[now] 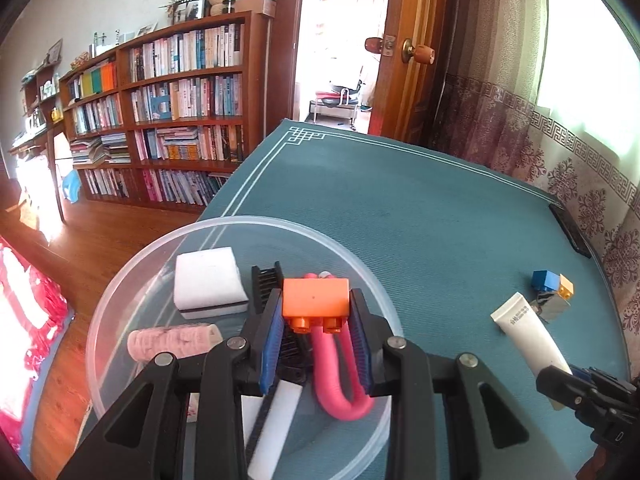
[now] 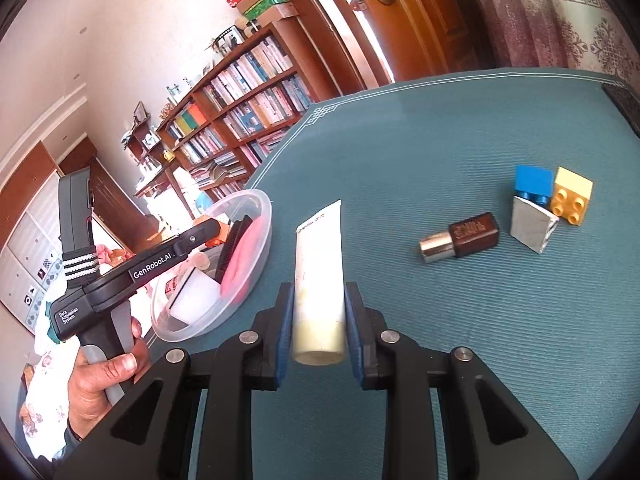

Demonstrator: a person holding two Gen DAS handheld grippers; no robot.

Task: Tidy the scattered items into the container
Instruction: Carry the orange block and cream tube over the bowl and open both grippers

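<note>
While left tongs (image 1: 316, 334) clamp brick (image 1: 315, 297), right (image 2: 319, 322) tube (image 2: 319, 276) — teal mat (image 2: 440, 320), bookshelves (image 1: 176, 108) beyond.

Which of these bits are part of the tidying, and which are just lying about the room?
Part of the job:
- clear bowl
- orange brick in left gripper
- white tube in right gripper
- brown bottle
- blue brick
- yellow brick

Just lying about:
- bookshelf
- door
- curtain

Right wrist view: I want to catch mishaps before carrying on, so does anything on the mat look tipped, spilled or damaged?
No spill or damage shows. The brown bottle lies on its side, and the blue brick and yellow brick lie loose beside a grey block. All four lie outside the clear container.
</note>
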